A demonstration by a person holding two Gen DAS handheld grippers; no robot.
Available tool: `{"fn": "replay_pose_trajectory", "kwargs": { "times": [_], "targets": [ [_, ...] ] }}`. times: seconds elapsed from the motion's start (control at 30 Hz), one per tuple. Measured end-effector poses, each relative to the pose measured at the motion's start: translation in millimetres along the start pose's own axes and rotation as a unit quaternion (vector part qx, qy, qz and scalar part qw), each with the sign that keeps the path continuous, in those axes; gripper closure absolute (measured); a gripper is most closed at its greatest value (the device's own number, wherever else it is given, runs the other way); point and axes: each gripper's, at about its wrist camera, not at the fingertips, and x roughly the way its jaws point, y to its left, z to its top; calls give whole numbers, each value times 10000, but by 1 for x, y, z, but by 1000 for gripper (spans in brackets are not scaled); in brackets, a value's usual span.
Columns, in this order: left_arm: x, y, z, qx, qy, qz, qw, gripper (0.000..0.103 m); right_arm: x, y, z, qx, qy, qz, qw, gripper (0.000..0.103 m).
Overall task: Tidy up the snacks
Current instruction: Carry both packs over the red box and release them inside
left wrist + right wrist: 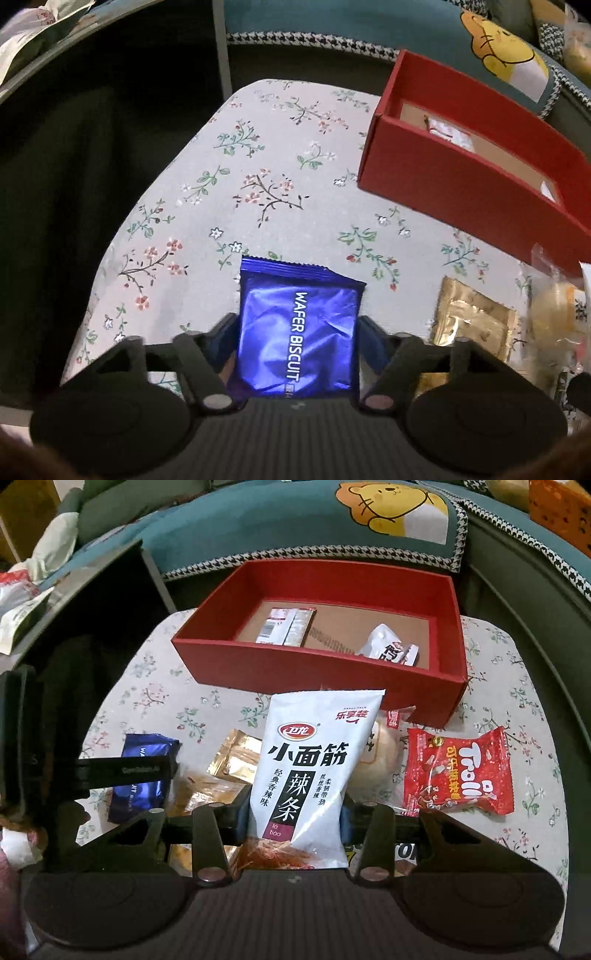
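Note:
A blue wafer biscuit pack lies low over the floral tablecloth, and my left gripper is shut on its two long sides. The left gripper shows again in the right wrist view, over the same blue pack. My right gripper is shut on a white spicy-strip packet, which stands upright in front of the red box. The red box is open and holds a flat striped packet and a small white packet.
On the cloth lie a gold packet, a wrapped round bun and a red Trolli bag. A teal cushion lies behind the box. The table's left edge drops to a dark area.

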Motion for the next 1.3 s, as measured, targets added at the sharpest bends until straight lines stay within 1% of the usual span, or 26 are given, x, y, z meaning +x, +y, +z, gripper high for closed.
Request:
{"fn": "replay_pose_trajectory", "kwargs": {
  "times": [0.13,0.4,0.53,0.63,0.8,1.1,1.3],
  "targets": [
    [-9,0,-3,-80,23,-237,9997,35,-6,-1,2,-7,-97,45,9999,52],
    [-51,-5,1,54,-494,-528,9974,36,-9,7,0,-143,-165,-23,9998,52],
    [-63,-12,2,195,-663,-633,9956,36,-13,9,1,-216,-266,-55,9994,52],
    [-69,-18,4,219,-714,-785,9941,36,-13,9,4,-240,-339,-133,9991,52],
    [-80,-29,4,342,-864,-899,9916,36,-14,7,6,-231,-383,-136,9989,52],
    [-95,-47,9,542,-1181,-926,9872,36,-20,2,13,-173,-600,-249,9977,52],
    [-97,-53,12,588,-1274,-942,9856,36,-25,-5,20,-80,-725,-268,9970,52]
  ]
}}
